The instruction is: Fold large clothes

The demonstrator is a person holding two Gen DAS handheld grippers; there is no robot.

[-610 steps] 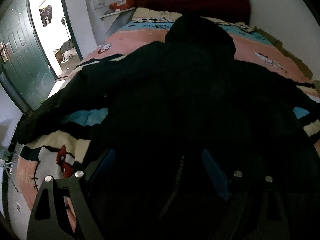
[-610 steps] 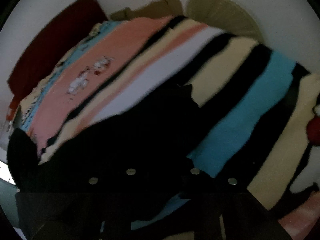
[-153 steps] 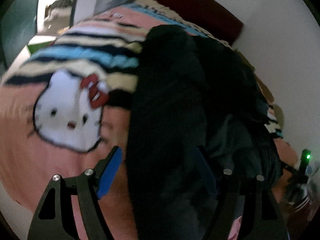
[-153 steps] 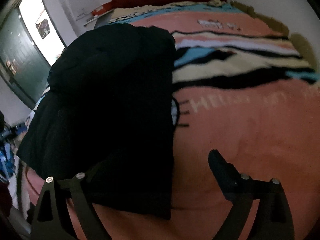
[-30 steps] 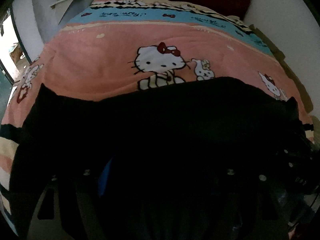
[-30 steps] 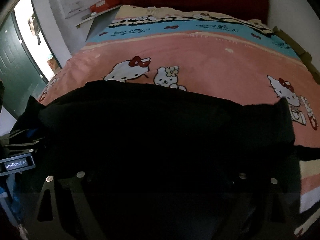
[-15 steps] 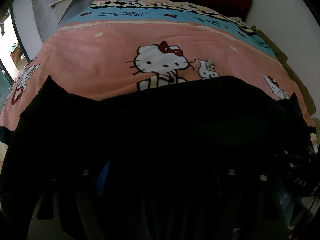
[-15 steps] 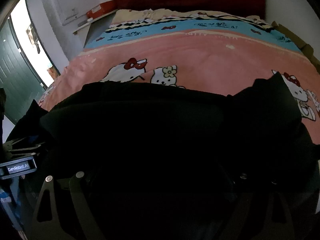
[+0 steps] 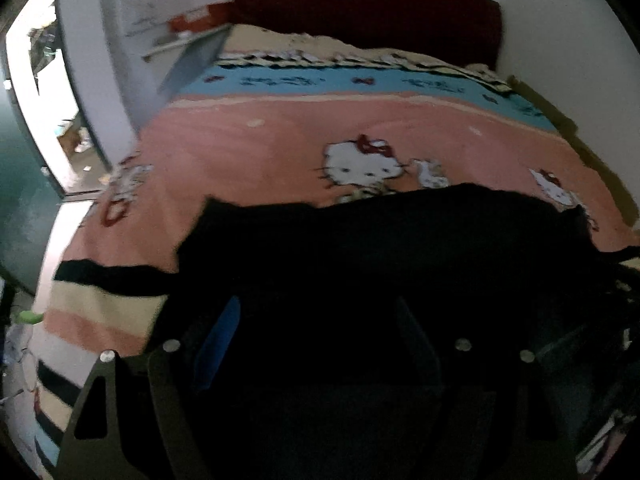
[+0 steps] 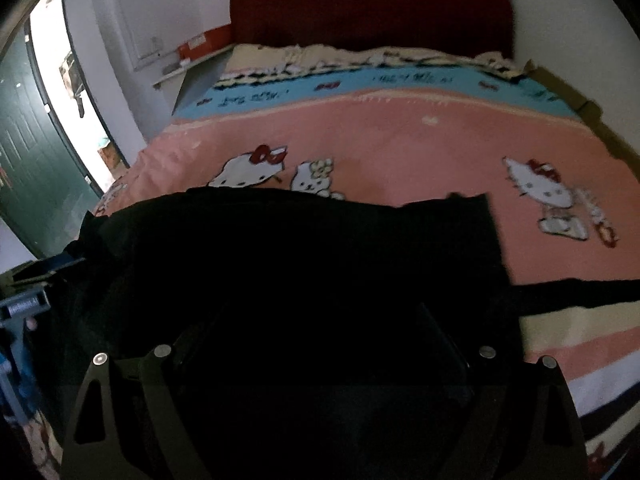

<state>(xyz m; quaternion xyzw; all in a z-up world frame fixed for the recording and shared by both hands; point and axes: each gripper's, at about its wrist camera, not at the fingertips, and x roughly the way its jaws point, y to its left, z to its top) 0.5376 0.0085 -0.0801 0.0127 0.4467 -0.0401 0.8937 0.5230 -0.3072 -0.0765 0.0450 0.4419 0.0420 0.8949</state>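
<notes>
In the left wrist view, the left gripper (image 9: 316, 344) sits lowest in the frame with its two fingers spread wide apart; the blue pad on the left finger (image 9: 218, 342) stands out against the dark cloth, while the right finger is a faint dark shape. Nothing is pinched between them, and the cloth lies beneath and ahead of the gap. In the right wrist view, the right gripper (image 10: 320, 344) likewise has its fingers set wide, both nearly lost against the dark fabric, and holds nothing between them.

Just beyond both grippers lies the large black garment (image 9: 400, 248), folded into a broad, roughly rectangular bundle that spreads across the near part of the bed. Its far edge runs nearly straight from side to side, with a small pointed corner sticking up at the left end and another at the right. In the right wrist view its right edge ends squarely, with bare blanket beside it.

The garment rests on a pink fleece blanket with white cartoon cats (image 10: 400, 152), banded in black, cream and white nearer the foot and in blue farther away. Behind that rises the dark red headboard (image 10: 368, 12) against the white wall. To the left, a narrow shelf carries an orange-red box (image 10: 204, 42), and a dark green door (image 10: 28, 168) stands open beside a bright doorway.
</notes>
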